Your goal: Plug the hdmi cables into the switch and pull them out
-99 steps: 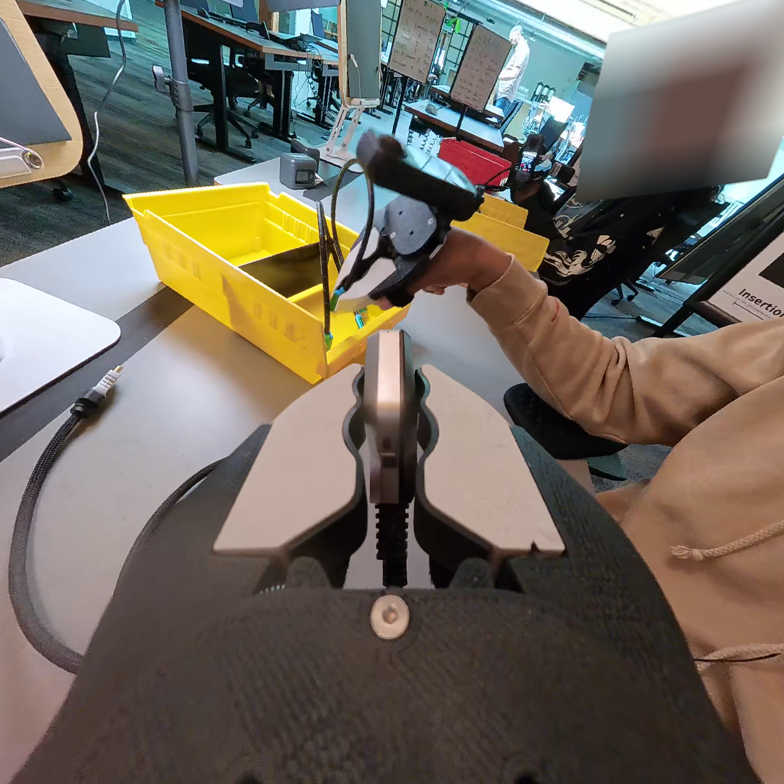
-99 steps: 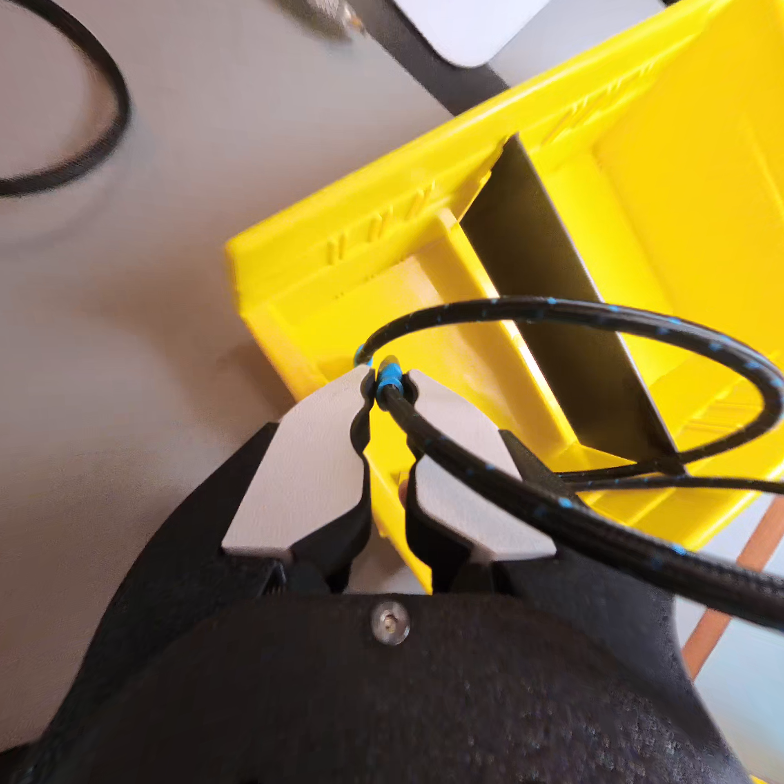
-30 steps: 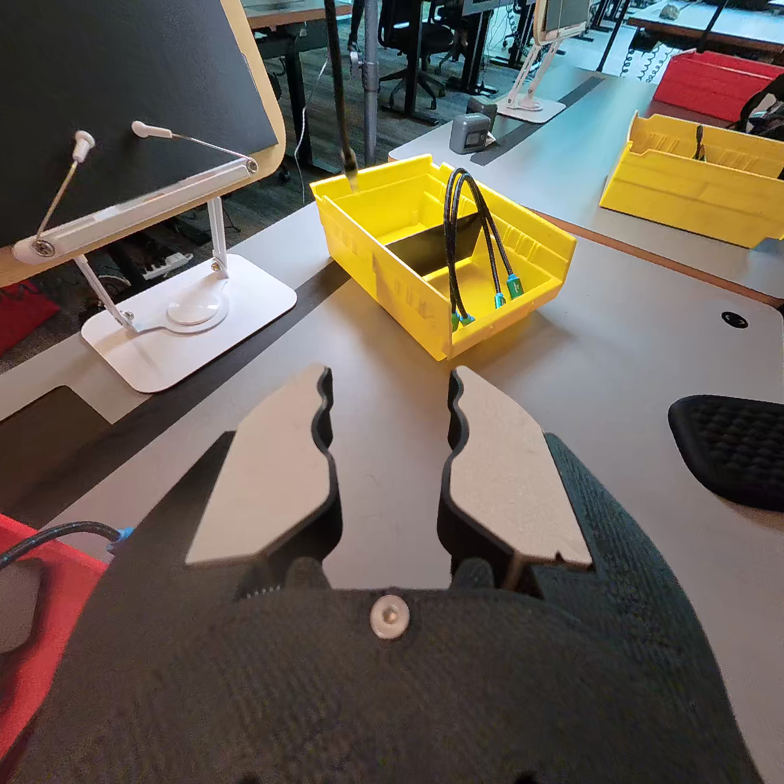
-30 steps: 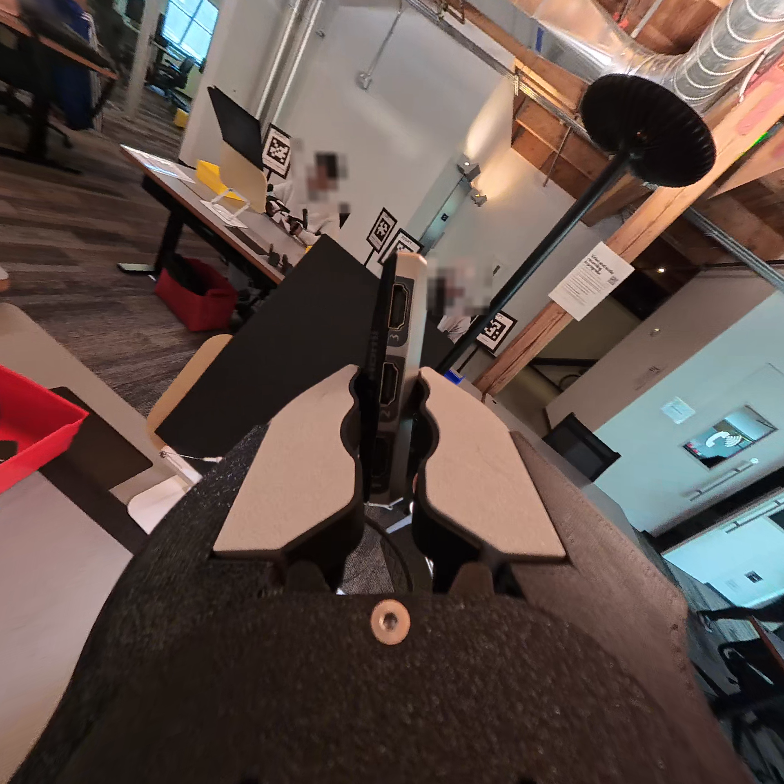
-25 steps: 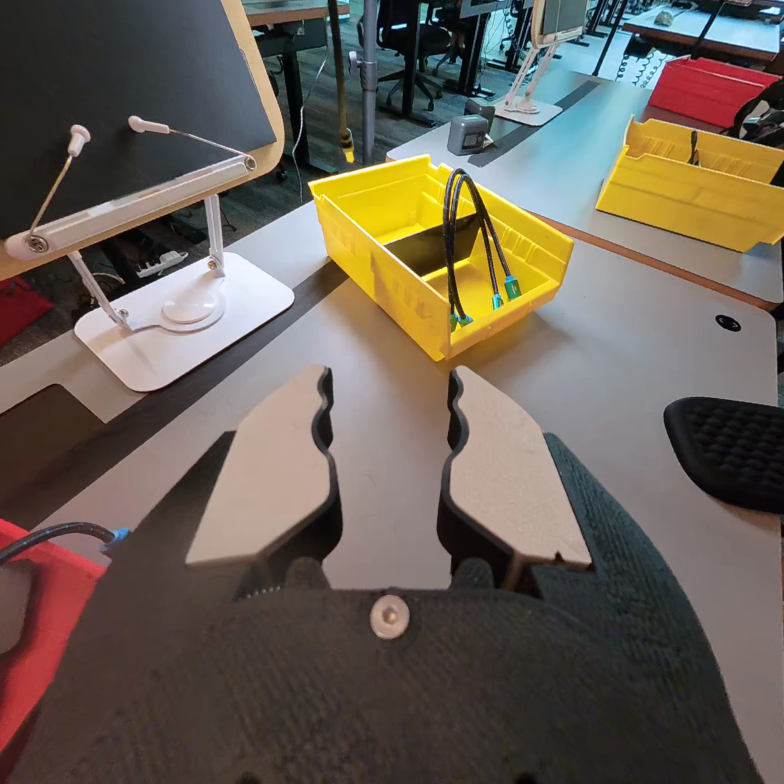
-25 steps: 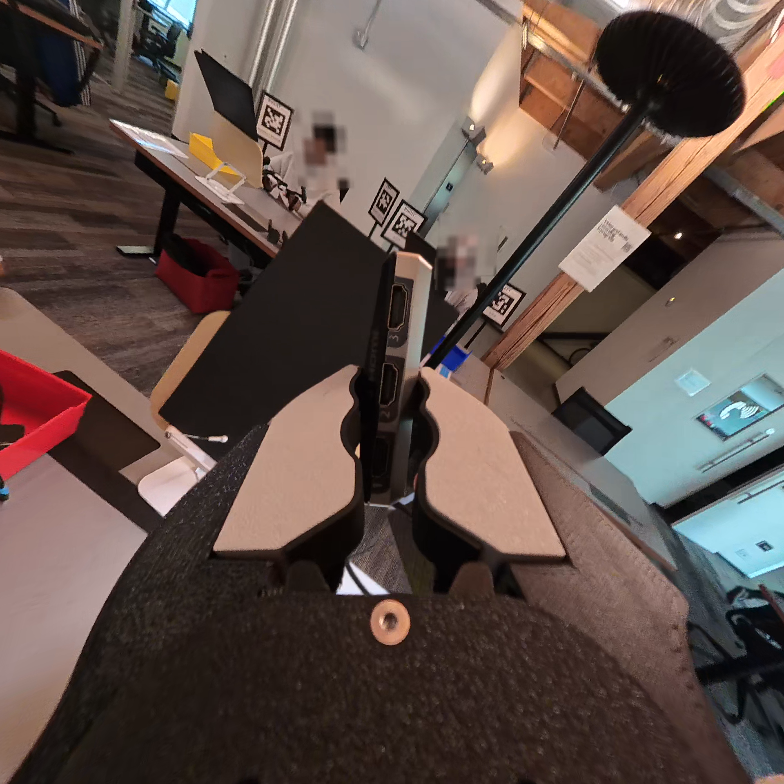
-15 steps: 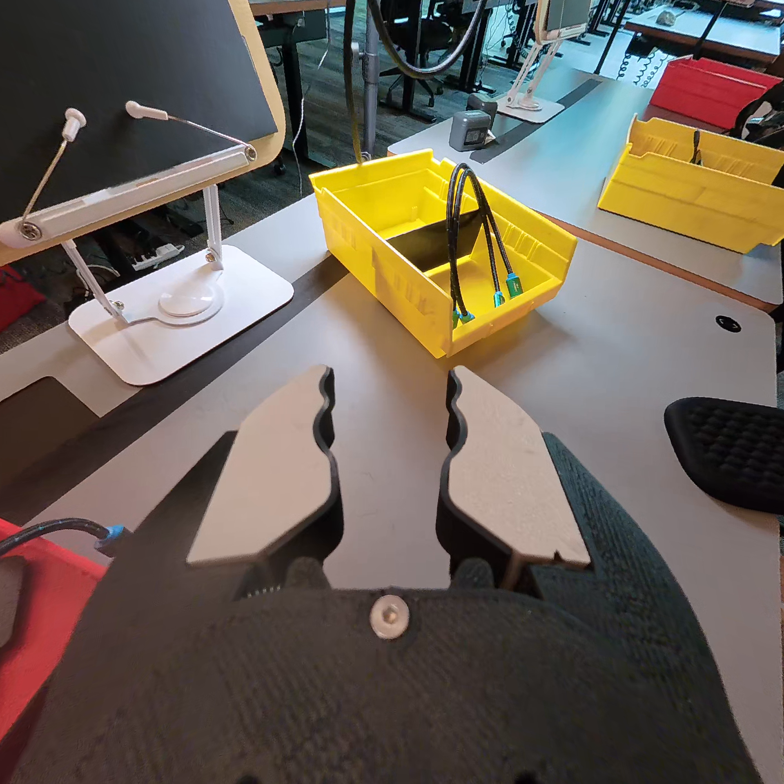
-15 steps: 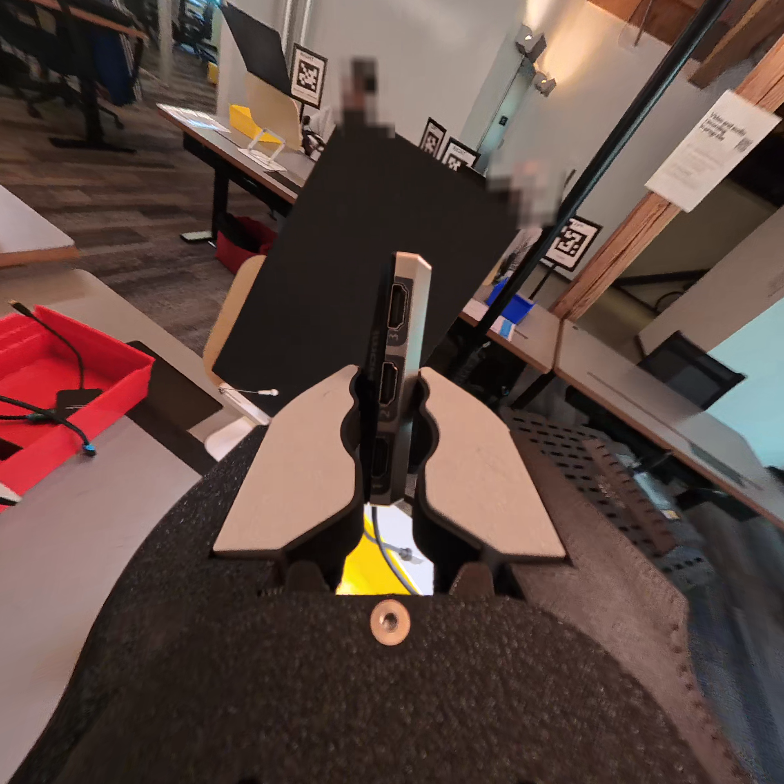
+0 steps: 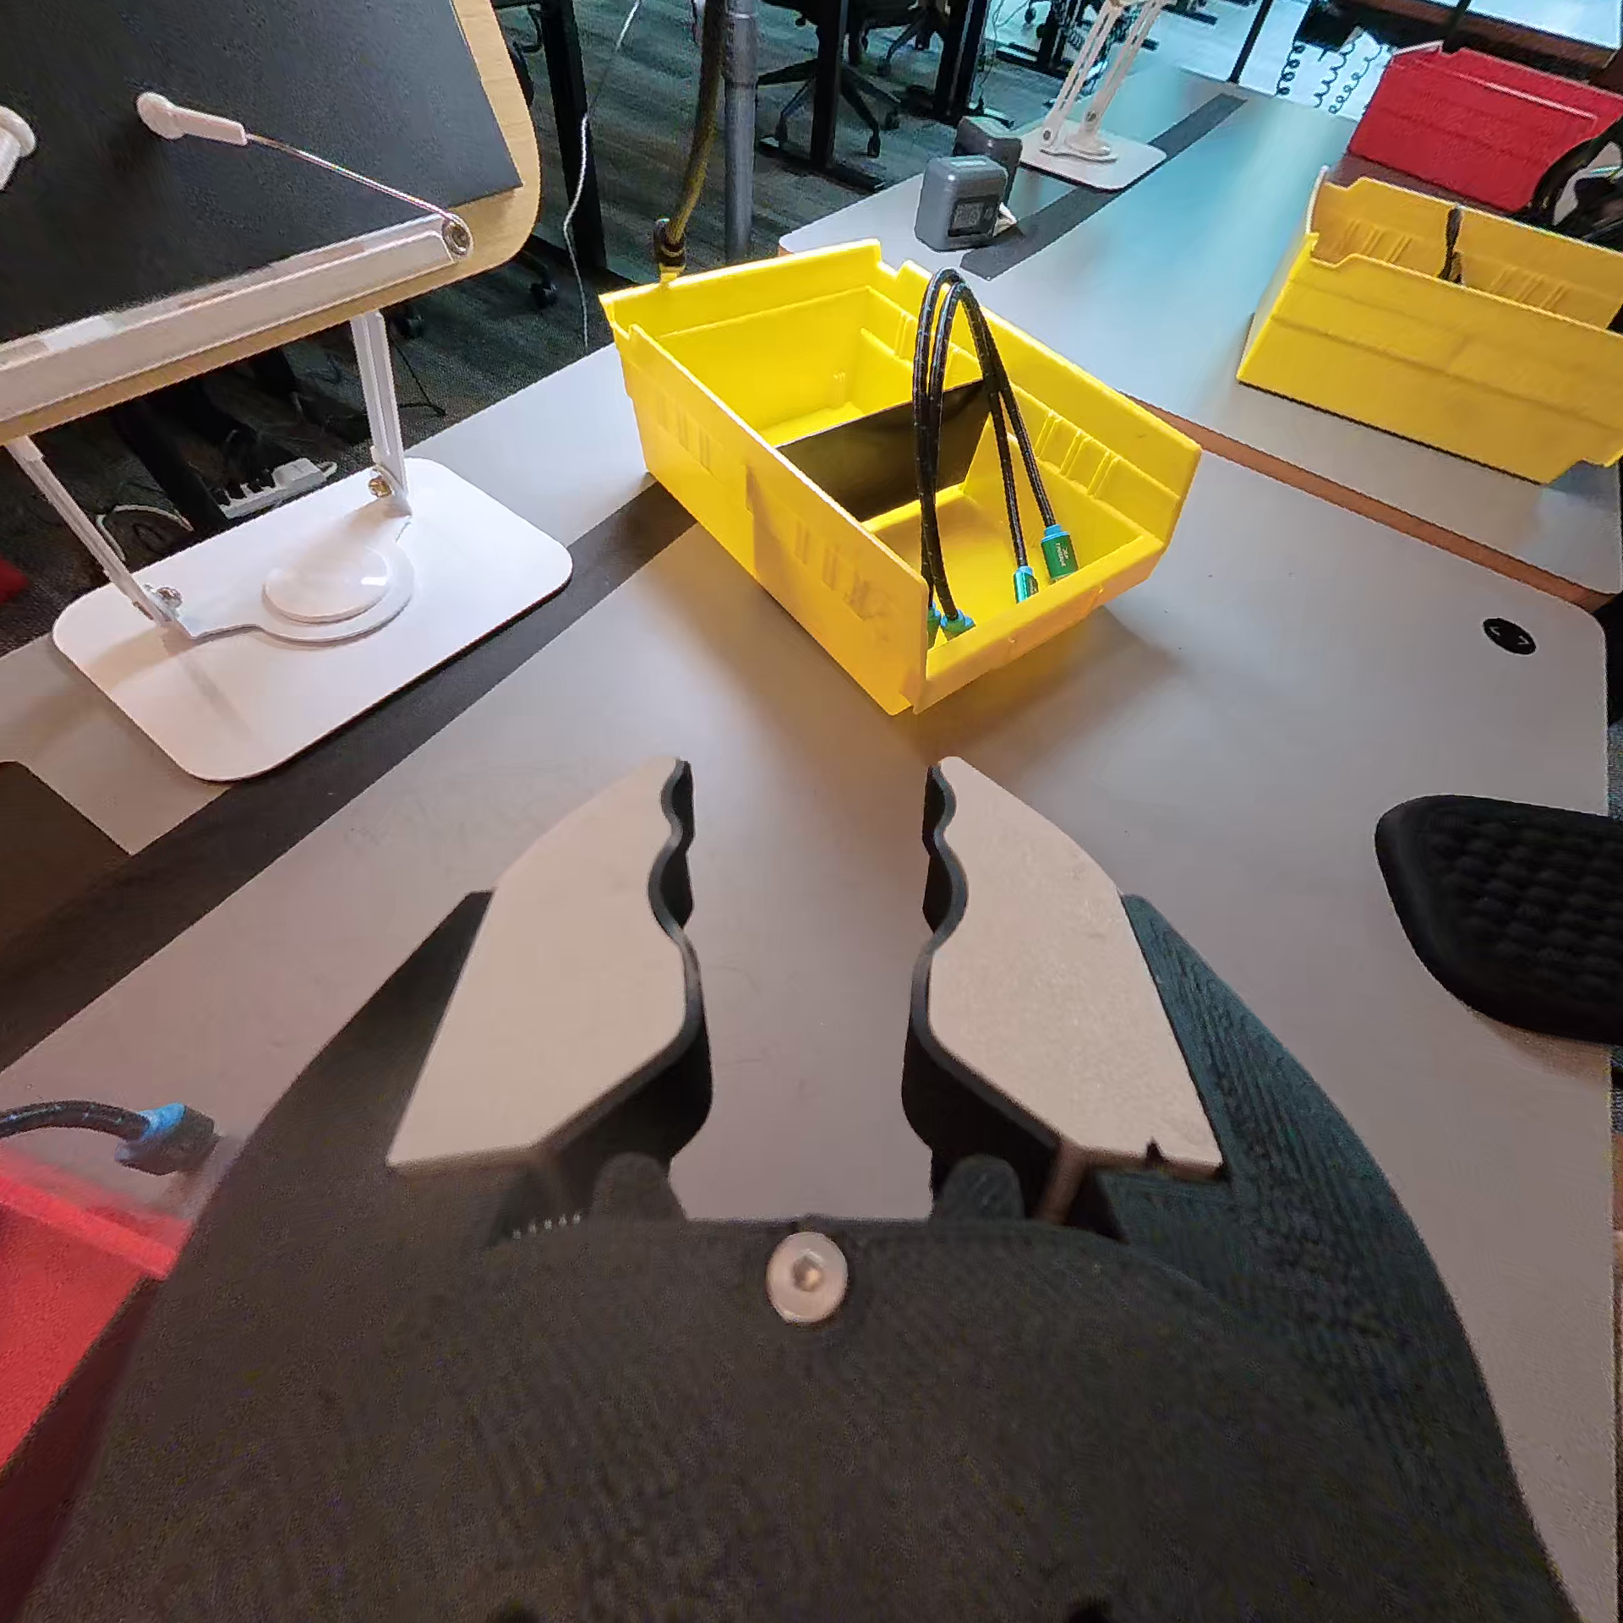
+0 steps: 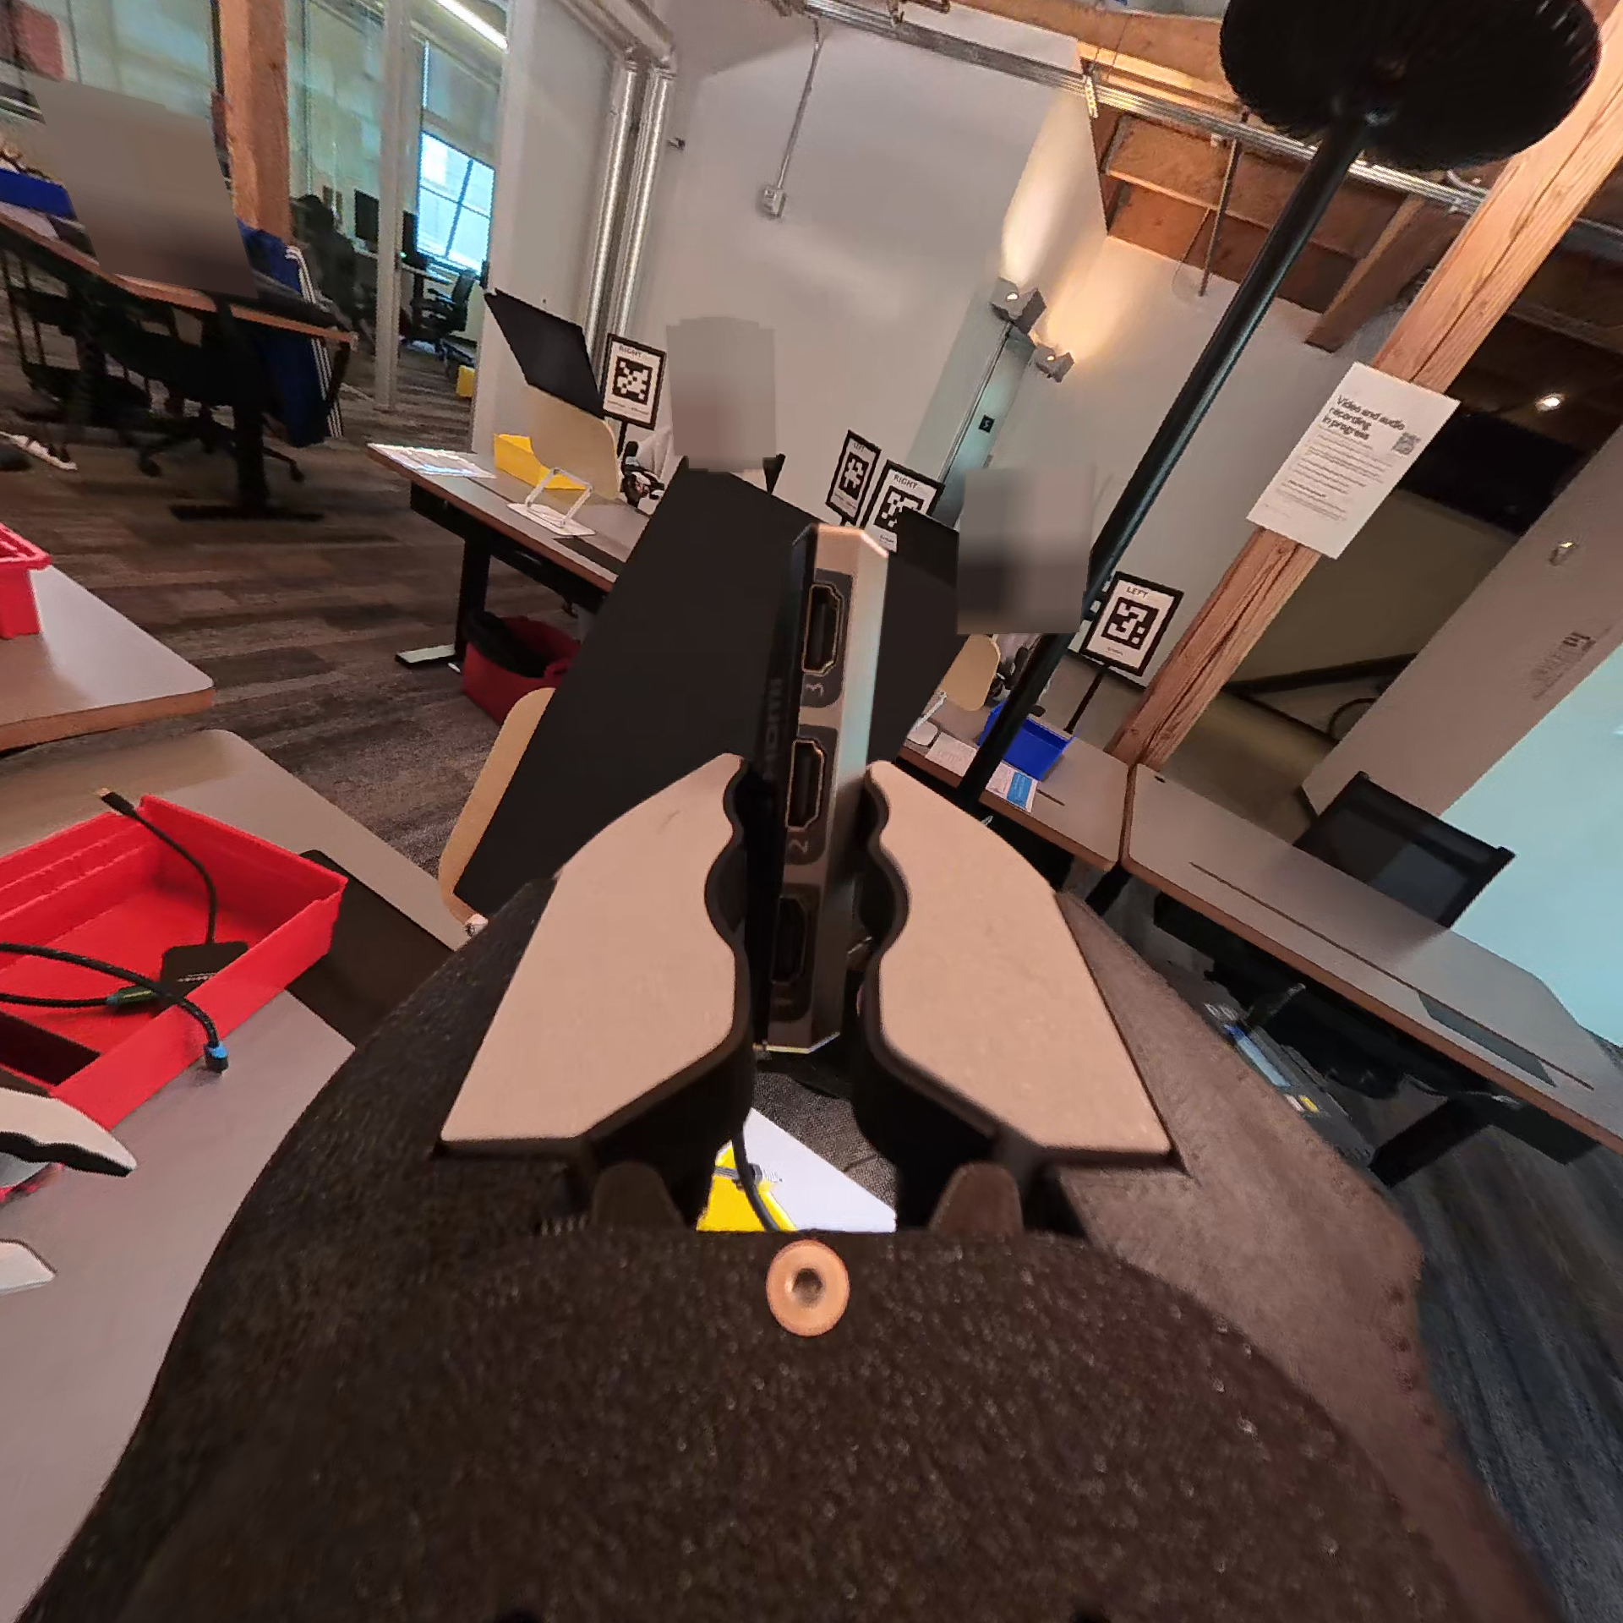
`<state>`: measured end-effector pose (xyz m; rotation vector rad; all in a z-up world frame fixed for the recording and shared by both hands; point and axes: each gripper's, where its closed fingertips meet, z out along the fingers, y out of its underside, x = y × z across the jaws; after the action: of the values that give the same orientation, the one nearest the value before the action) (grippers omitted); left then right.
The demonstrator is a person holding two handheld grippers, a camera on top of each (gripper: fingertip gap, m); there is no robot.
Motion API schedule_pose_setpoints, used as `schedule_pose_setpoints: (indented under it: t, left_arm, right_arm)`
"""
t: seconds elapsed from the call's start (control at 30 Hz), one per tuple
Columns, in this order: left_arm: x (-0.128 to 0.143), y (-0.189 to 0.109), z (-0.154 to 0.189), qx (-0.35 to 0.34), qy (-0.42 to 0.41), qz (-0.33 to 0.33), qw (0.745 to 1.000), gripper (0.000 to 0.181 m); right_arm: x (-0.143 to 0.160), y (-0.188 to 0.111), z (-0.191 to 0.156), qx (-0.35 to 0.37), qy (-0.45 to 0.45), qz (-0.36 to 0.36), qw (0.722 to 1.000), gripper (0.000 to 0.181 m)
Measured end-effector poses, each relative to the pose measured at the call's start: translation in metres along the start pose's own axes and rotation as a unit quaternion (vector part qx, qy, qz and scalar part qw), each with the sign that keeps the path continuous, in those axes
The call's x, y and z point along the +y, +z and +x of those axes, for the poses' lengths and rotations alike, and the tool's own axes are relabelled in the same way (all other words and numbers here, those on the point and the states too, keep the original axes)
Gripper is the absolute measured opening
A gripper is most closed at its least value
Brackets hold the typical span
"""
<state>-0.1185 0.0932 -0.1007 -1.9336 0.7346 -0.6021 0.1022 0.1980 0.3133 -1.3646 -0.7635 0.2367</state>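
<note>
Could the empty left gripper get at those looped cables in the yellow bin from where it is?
Probably yes. The left gripper is open and empty, and only bare table lies between it and the yellow bin. The cables arch above the rim, with nothing covering them.

I'm working in an open-plan office turned lab: rows of grey desks (image 10: 1370, 931), rolling chairs (image 9: 825, 53), carpet flooring, exposed timber beams (image 10: 1317, 492), fiducial marker boards (image 10: 1128, 619), yellow parts bins (image 9: 843, 457).
</note>
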Motion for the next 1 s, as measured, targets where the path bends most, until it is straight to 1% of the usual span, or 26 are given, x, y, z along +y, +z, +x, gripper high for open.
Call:
schedule_pose_setpoints:
  t: [0.13, 0.27, 0.37, 0.47, 0.6, 0.67, 0.77, 0.83, 0.9, 1.0]
  left_arm:
    - [0.000, -0.001, 0.000, 0.001, -0.001, 0.001, 1.000, 0.051]
    - [0.000, 0.000, 0.000, 0.001, -0.002, 0.001, 1.000, 0.051]
    - [0.001, 0.000, 0.000, 0.001, -0.002, -0.002, 1.000, 0.051]
    - [0.000, -0.001, 0.000, 0.001, -0.002, -0.001, 1.000, 0.051]
    - [0.000, -0.004, -0.002, -0.001, -0.003, 0.002, 1.000, 0.051]
    - [0.001, -0.004, -0.004, -0.002, -0.005, 0.001, 1.000, 0.051]
    - [0.003, -0.003, -0.007, -0.004, -0.009, -0.002, 1.000, 0.051]
    - [0.006, -0.002, -0.011, -0.005, -0.013, -0.005, 1.000, 0.051]
    - [0.008, -0.002, -0.014, -0.006, -0.017, -0.007, 1.000, 0.051]
    - [0.009, -0.004, -0.018, -0.008, -0.023, -0.006, 1.000, 0.050]
  right_arm:
    - [-0.005, -0.009, 0.005, 0.006, 0.000, 0.002, 1.000, 0.022]
    - [-0.011, -0.012, 0.002, 0.003, -0.001, 0.001, 1.000, 0.022]
    - [-0.006, -0.009, 0.000, 0.000, 0.002, -0.006, 1.000, 0.022]
    - [0.022, 0.003, -0.005, -0.009, 0.004, -0.032, 0.999, 0.022]
    - [0.069, 0.023, -0.010, -0.016, 0.007, -0.067, 0.998, 0.022]
    - [0.086, 0.032, -0.007, -0.012, 0.010, -0.065, 0.998, 0.022]
    - [0.106, 0.044, -0.005, -0.023, 0.050, -0.064, 0.996, 0.022]
    - [0.126, 0.052, -0.005, -0.029, 0.071, -0.078, 0.994, 0.022]
    - [0.153, 0.057, -0.006, -0.028, 0.085, -0.102, 0.991, 0.022]
    - [0.211, 0.061, -0.011, -0.024, 0.091, -0.158, 0.983, 0.022]
